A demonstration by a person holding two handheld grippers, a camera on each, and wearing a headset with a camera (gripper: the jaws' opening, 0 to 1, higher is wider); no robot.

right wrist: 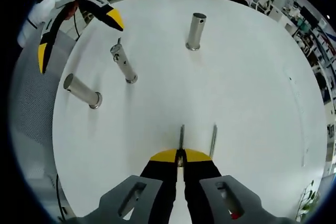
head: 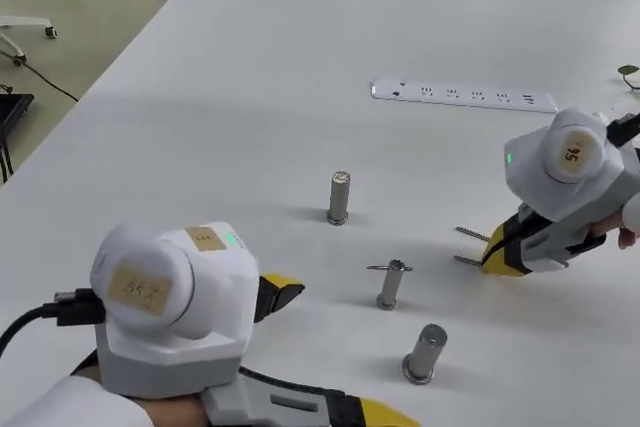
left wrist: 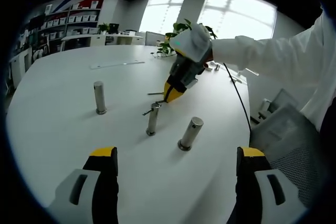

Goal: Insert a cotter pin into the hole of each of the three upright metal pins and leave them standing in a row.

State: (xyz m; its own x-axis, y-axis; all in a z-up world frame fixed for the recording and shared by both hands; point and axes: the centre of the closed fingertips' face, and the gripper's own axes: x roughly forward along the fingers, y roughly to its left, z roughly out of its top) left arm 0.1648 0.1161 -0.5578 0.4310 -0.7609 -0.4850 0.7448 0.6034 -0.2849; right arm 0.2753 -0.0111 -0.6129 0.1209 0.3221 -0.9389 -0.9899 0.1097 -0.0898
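Currently on the table (head: 250, 97): three metal pins stand on their flanged bases in a diagonal row, well apart from one another.
Far metal pin (head: 339, 197): upright, with nothing across its top.
Middle metal pin (head: 391, 287): upright, with the fitted cotter pin (head: 385, 267) passing crosswise through it just below the top and sticking out on both sides.
Near metal pin (head: 425, 352): stands on its base with a bare top. It seems to lean a little in the head view, which may only be the camera angle.
Right gripper (right wrist: 180, 160): low over the table to the right of the row, its yellow-tipped jaws closed together on the end of the held cotter pin (right wrist: 181, 137), which points straight ahead from the tips.
Loose cotter pin (right wrist: 213, 140): lies flat on the table just beside the held one, roughly parallel to it and clear of the jaws.
Left gripper (left wrist: 176, 156): at the near end of the row, its jaws spread wide with nothing between them, facing the three pins.
Power strip (head: 465, 95): white, lying flat on the far side of the table, well beyond the pins.
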